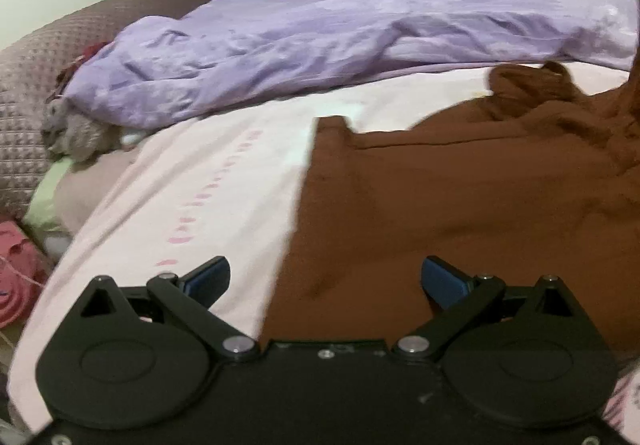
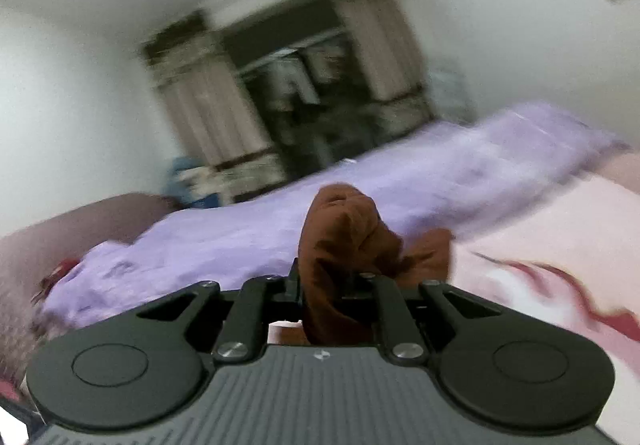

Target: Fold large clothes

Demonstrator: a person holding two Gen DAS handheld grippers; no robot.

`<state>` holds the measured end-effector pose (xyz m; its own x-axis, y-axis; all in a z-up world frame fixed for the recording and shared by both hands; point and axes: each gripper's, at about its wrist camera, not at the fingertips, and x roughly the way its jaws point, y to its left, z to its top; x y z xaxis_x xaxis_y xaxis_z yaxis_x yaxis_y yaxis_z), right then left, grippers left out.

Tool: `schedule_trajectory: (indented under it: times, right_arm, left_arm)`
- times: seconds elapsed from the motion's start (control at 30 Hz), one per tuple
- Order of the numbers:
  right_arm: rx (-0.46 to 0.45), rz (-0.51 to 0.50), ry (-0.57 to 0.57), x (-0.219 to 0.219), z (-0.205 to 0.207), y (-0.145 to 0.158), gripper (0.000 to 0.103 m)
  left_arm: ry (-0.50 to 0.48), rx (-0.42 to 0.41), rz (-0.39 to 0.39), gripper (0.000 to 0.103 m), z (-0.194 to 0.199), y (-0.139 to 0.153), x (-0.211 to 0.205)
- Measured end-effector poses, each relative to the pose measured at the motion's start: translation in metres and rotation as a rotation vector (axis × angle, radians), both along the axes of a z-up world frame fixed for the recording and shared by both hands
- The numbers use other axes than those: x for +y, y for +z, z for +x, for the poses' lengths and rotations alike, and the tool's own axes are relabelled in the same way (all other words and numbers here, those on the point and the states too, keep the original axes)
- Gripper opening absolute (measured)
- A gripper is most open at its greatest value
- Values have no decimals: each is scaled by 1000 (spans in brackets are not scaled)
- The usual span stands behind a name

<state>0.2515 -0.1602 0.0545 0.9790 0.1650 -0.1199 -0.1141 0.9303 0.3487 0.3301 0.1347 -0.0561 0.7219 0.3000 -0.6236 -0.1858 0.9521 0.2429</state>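
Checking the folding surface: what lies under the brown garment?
The brown garment lies on a pale pink bedsheet. Whatever is beneath its spread middle is covered.

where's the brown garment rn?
Brown garment lies on the pink sheet, right half of the left wrist view, below the purple duvet; right gripper pinches a bunch.

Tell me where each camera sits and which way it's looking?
Left wrist: sits on the open left gripper, looking forward and down across the bed at the brown garment; its blue fingertips show.
Right wrist: sits on the right gripper, tilted up toward the curtains; its jaws pinch brown cloth.
Both share the brown garment, the purple quilt and the curtains.
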Motion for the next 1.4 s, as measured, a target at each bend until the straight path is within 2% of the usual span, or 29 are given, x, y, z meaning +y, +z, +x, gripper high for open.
schedule_trajectory:
  times: [0.1,0.2,0.43,0.6,0.73,0.83,0.97,1.13,1.23,1.27,1.37,1.4]
  right_arm:
    - [-49,-45,103,68,5,18,13]
    - [-63,-74,185,115,4,19,12]
    - [102,-139,301,194,10,-41,11]
    - [187,-173,337,219,9,-71,11]
    - [300,-175,340,224,24,-104,10]
    - [347,-181,352,225,30,-127,10]
    - [352,-182,351,228,25,-128,10]
    - [336,-175,383,224,25,-133,10]
    - [332,-213,427,229,23,-119,22]
    - [306,-201,448,226,17,-108,30]
    - [224,-186,443,213,-3,-76,42]
    - [186,-209,436,207,-11,-64,54]
  left_arm:
    - [23,-1,-10,103,-5,2,18]
    - [47,-2,-36,103,-10,2,37]
    - [64,22,-112,103,-20,-21,58]
    - [66,7,-168,103,-26,-30,65]
    - [82,1,-212,103,-26,-37,68]
    - [95,5,-201,103,-29,-40,64]
    - [112,-10,-208,103,-31,-40,62]
    - [116,-23,-164,103,-30,-39,59]
    - [137,-18,-194,103,-39,-27,60]
    - [137,-22,-209,103,-43,-20,60]
    - [111,-52,-222,103,-59,4,51]
    - [101,-64,-216,103,-65,12,47]
